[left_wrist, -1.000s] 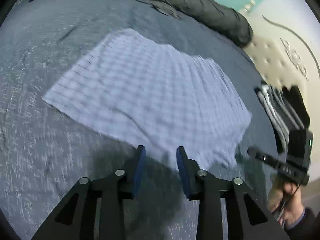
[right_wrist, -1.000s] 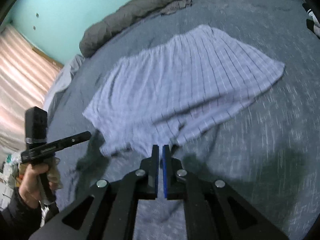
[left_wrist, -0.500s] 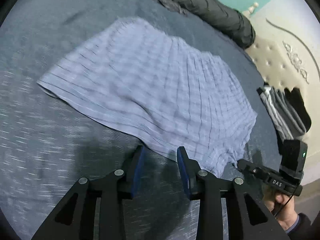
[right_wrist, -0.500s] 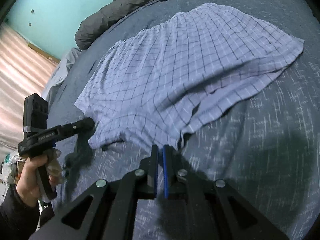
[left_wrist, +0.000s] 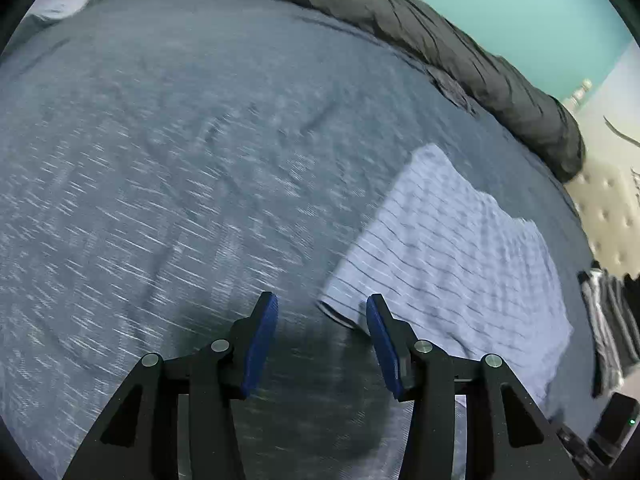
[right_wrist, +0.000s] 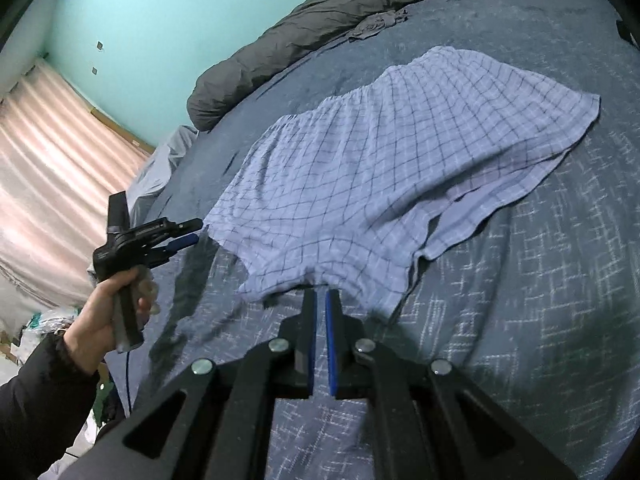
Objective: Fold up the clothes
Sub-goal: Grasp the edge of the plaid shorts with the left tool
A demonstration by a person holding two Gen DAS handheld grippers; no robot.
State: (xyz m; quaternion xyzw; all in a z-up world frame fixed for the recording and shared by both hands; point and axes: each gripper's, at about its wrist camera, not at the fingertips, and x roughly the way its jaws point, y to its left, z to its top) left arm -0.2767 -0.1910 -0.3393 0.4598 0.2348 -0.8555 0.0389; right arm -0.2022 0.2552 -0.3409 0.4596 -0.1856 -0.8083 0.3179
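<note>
**Checked blue cotton, one corner off my left tongs at two o'clock**

Pale blue checked shorts [right_wrist: 400, 168] lie spread flat on the grey-blue bed [left_wrist: 160, 160], unfolded as far as I can judge. Their long axis, waistband edge to waistband edge, runs in the right wrist view from about eight o'clock up to two o'clock.

My left tongs [left_wrist: 322, 312] have just been opening and stand apart with only bedding between them. The nearest corner of the shorts [left_wrist: 448, 272] sits just beyond the right-hand finger, toward two o'clock, and the cloth stretches away from there toward the padded headboard [left_wrist: 612, 216]. That view is smeared, so I cannot tell whether the finger touches the hem. From the other camera the same tongs [right_wrist: 188, 232] hang just beside the corner at nine o'clock, apart from it.

My right tongs [right_wrist: 320, 300] are pressed together, tips at the crotch hem, dead ahead at twelve o'clock. Whether they pinch any fabric I cannot tell; the hem reaches the tips and no more is visible.

I judge the left side nearer a clean corner grab: it needs a small shift toward two o'clock, then a close on the hem. A dark rolled duvet [right_wrist: 320, 20] lies along the far edge, well apart.
</note>
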